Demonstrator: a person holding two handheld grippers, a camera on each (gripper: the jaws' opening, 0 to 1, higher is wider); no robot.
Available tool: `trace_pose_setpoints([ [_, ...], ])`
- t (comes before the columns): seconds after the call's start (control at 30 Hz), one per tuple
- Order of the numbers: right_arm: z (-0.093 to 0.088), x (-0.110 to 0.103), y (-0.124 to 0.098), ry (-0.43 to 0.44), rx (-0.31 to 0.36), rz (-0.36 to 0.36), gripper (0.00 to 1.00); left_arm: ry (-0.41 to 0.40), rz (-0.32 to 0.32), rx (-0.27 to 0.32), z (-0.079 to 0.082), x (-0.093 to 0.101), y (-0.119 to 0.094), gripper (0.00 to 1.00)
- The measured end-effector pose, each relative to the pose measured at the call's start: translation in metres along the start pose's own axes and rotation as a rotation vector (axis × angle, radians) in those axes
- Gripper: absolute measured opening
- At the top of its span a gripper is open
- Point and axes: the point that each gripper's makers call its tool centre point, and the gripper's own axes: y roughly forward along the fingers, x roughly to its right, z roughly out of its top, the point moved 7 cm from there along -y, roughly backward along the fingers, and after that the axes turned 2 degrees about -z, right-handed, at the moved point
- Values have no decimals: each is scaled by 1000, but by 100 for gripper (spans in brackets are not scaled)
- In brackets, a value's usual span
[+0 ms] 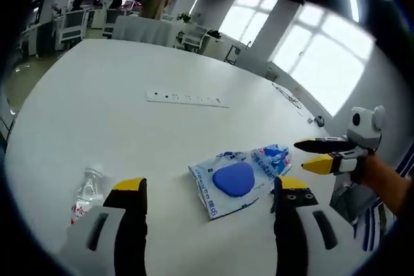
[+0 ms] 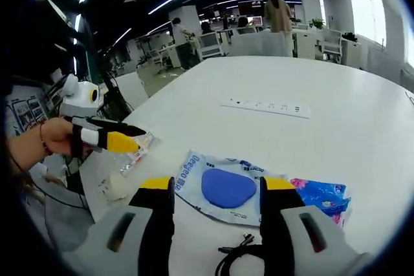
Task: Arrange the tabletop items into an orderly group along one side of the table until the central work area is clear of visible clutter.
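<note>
Nearest us, our left gripper (image 1: 202, 193) rises from the bottom of the left gripper view with its yellow-tipped jaws spread wide and nothing between them; our right gripper (image 2: 217, 189) stands the same way in the right gripper view, released and empty.

Under both lies the large white oval table (image 1: 110, 88), bare over most of its far half. The long white power strip (image 1: 187, 99) rests flat across its middle. Nearer, the white-and-blue plastic packet with a blue oval pad showing through it (image 1: 234, 180) lies flat just ahead of both grippers, and a smaller blue-and-pink wrapper (image 2: 320, 194) touches its edge. The clear plastic water bottle with a red label (image 1: 87, 192) lies on its side, well apart from the packet, near our left gripper. A thin black cable (image 2: 236, 256) curls by the right gripper's jaws.

We judge the task barely begun: the items sit scattered near the central area, not grouped along one side, and every one remains to be gathered.
</note>
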Motion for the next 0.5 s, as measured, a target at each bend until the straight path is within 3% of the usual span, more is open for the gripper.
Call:
trace_pose_setpoints([
  [0.5,12,-34,4,-12,18,66,52,7,13,50,4,-13,-54,84],
])
